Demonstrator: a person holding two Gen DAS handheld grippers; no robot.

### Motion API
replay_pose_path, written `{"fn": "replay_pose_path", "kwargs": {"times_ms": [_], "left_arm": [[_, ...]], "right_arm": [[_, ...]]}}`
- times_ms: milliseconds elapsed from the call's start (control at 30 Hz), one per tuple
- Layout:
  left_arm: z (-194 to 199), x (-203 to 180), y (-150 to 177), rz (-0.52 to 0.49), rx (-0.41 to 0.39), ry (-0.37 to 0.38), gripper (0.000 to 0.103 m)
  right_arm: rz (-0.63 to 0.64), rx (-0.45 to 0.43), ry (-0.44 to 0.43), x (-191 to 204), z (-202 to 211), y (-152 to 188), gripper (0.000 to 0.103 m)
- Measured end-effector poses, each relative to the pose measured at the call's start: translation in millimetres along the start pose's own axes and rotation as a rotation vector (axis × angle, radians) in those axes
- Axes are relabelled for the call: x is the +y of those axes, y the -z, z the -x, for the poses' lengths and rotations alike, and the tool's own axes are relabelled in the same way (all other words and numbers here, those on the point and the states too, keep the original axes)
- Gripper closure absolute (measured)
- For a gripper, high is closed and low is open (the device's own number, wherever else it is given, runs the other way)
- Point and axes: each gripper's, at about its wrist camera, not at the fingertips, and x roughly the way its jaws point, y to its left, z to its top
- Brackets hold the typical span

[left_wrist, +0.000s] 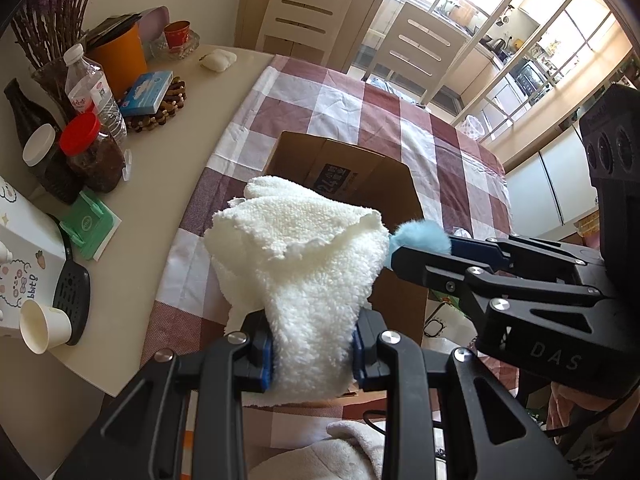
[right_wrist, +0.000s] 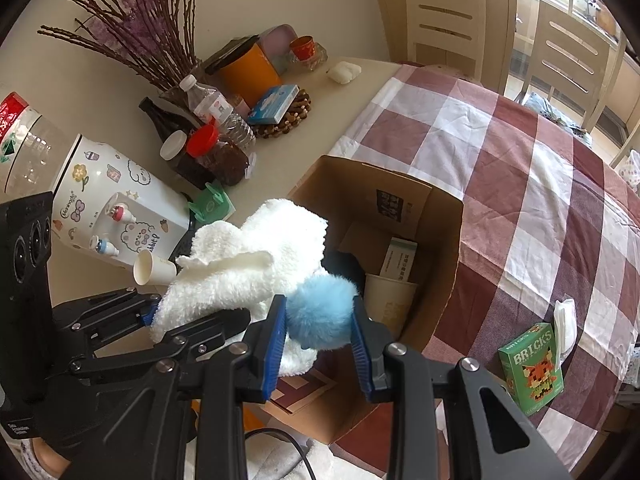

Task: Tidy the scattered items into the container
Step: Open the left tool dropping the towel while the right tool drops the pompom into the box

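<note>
Both tools clamp: left (left_wrist: 313,354) towel (left_wrist: 296,248), right (right_wrist: 319,346) pompom (right_wrist: 320,308)

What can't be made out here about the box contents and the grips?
- Cardboard box interior: left wrist view, hidden by the white towel.
- Box floor: right wrist view shows only a paper cup and a carton; towel and blue pompom cover the rest.
- Green bricks box: small print unreadable.

Far left of the tongs: red-lid jar (right_wrist: 218,152), water bottle (right_wrist: 218,110), dark bottle (right_wrist: 160,118), orange tub (right_wrist: 248,70), twig vase (right_wrist: 136,28). Near left: cartoon water dispenser (right_wrist: 112,204) w/ paper cup (right_wrist: 152,267). Ahead: two chairs.
</note>
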Motion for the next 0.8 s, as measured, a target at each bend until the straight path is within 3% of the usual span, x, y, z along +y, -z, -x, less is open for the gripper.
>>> {"fn": "replay_pose_path", "kwargs": {"times_ms": [100, 200, 333, 467, 800], "left_arm": [[-1.6, 0.9, -0.4, 0.003, 0.006, 0.000, 0.072], [-1.7, 2.5, -0.7, 0.007, 0.011, -0.008, 0.063], [4.5, 3.5, -1.2, 0.007, 0.002, -0.035, 0.034], [11.6, 6.3, -2.7, 0.002, -0.003, -0.082, 0.018], [20.9, 15.3, -3.0, 0.035, 0.001, -0.098, 0.017]], "right_arm": [[0.001, 0.007, 0.003, -0.1, -2.3, -1.3, 0.071], [0.001, 0.027, 0.011, -0.7, -4.3, -3.8, 0.071], [-0.002, 0.029, 0.023, -2.2, -1.2, -7.3, 0.069], [-0.010, 0.000, 0.030, -3.2, 6.9, -11.3, 0.059], [-0.042, 0.004, 0.029, -7.4, 9.5, -10.8, 0.057]]}}
